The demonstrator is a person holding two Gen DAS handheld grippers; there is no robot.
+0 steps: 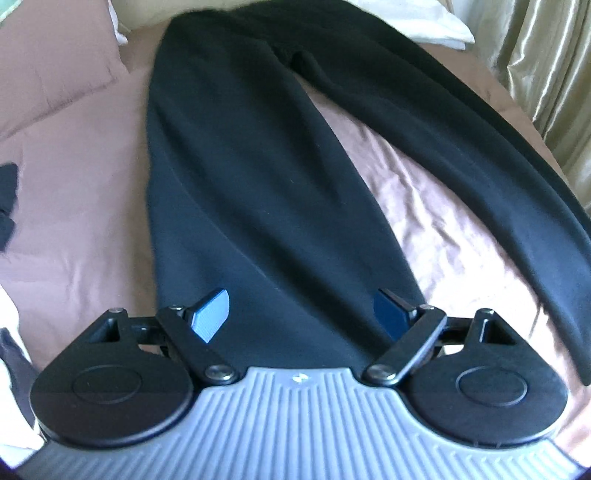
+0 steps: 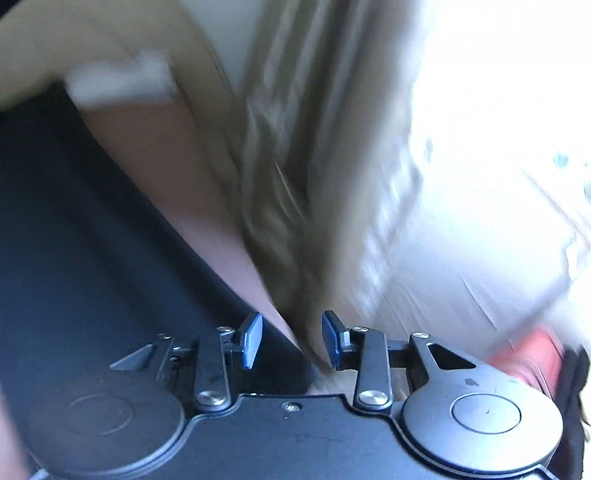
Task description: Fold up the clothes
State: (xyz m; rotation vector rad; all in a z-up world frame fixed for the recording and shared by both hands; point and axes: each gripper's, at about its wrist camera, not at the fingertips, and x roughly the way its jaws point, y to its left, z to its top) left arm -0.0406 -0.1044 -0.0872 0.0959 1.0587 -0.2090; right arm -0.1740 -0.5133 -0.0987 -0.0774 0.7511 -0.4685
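Note:
A pair of black trousers (image 1: pixel 258 177) lies spread flat on a pink bedsheet (image 1: pixel 74 206), waistband far, both legs running toward me. My left gripper (image 1: pixel 301 314) is open, its blue pads (image 1: pixel 210 314) hovering over the lower end of the left leg with nothing between them. The other leg (image 1: pixel 480 177) runs down the right side near the bed's edge. The right wrist view is heavily blurred. There my right gripper (image 2: pixel 291 341) is open and empty, over the edge of the black trousers (image 2: pixel 92 240) where pink sheet (image 2: pixel 177 177) shows.
White pillows (image 1: pixel 436 26) lie at the head of the bed. Shiny beige curtains (image 1: pixel 554 81) hang along the right side. A dark garment (image 1: pixel 7 199) lies at the left edge. Something red (image 2: pixel 532 358) shows at the lower right of the right wrist view.

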